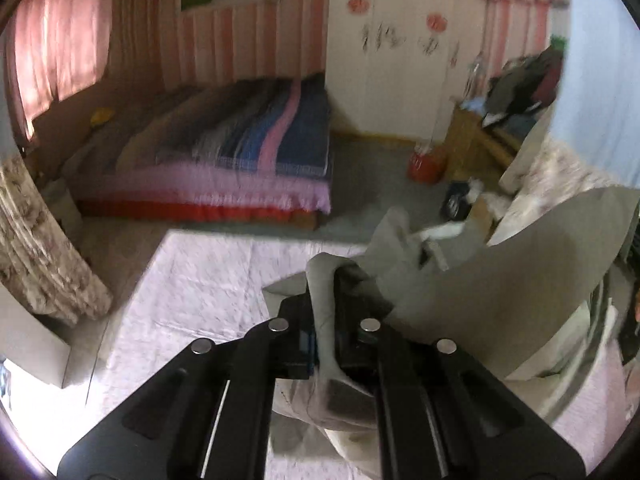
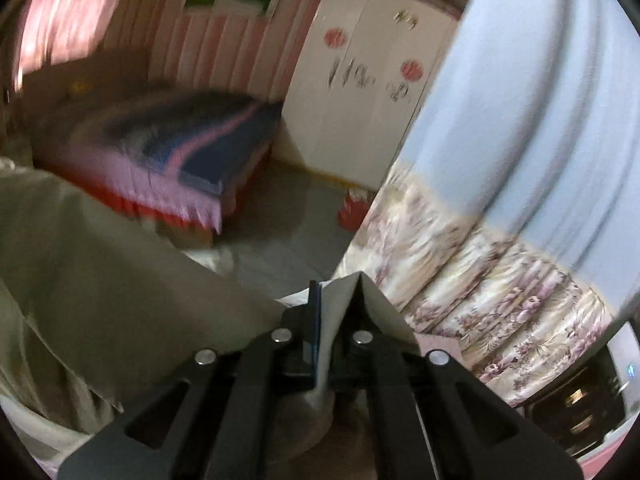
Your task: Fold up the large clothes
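A large grey-beige garment [image 1: 532, 280] is lifted off the pale pink-covered surface [image 1: 192, 288] and stretches between both grippers. My left gripper [image 1: 326, 304] is shut on a bunched edge of it, with cloth spilling out above and below the fingers. In the right wrist view my right gripper [image 2: 334, 320] is shut on another folded edge of the garment [image 2: 100, 264], which hangs away to the left in a broad sheet. Both views are blurred by motion.
A bed with a striped blanket [image 1: 256, 136] and pink frill stands across the room. A white wardrobe [image 1: 392, 40] is beyond it, a red bag [image 1: 426, 164] on the floor, a wooden cabinet piled with clothes [image 1: 516, 92] at right. A floral and blue curtain [image 2: 500, 200] hangs close on the right.
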`<act>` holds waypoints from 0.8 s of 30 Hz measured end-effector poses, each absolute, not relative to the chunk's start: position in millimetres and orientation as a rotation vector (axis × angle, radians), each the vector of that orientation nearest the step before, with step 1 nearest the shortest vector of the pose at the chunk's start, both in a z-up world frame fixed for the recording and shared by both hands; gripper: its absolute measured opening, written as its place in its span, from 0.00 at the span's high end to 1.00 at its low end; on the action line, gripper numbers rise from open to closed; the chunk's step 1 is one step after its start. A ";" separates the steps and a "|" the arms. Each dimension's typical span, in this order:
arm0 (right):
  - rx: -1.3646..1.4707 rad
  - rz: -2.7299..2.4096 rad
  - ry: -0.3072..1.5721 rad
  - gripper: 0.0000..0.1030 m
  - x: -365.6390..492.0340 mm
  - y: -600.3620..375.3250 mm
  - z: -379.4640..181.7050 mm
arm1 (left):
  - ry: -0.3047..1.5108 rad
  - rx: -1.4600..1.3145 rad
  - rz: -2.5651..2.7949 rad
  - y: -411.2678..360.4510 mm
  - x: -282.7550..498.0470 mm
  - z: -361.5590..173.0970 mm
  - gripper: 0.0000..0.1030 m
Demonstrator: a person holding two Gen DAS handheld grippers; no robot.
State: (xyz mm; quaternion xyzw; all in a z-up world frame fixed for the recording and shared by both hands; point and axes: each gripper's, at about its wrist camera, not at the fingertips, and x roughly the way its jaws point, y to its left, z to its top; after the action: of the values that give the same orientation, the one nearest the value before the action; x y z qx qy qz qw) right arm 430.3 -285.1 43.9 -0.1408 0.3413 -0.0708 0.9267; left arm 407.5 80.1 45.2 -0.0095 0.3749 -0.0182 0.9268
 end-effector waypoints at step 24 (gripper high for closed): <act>-0.351 0.197 0.713 0.13 348.3 -291.8 44.4 | 0.760 0.059 -0.030 107.0 403.9 43.6 0.03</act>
State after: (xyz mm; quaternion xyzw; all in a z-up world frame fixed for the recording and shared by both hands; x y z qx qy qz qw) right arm 348.3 -291.8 44.4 -0.1708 0.3464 0.0958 0.9174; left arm 403.9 107.1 43.6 0.0287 0.3709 -0.0144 0.9281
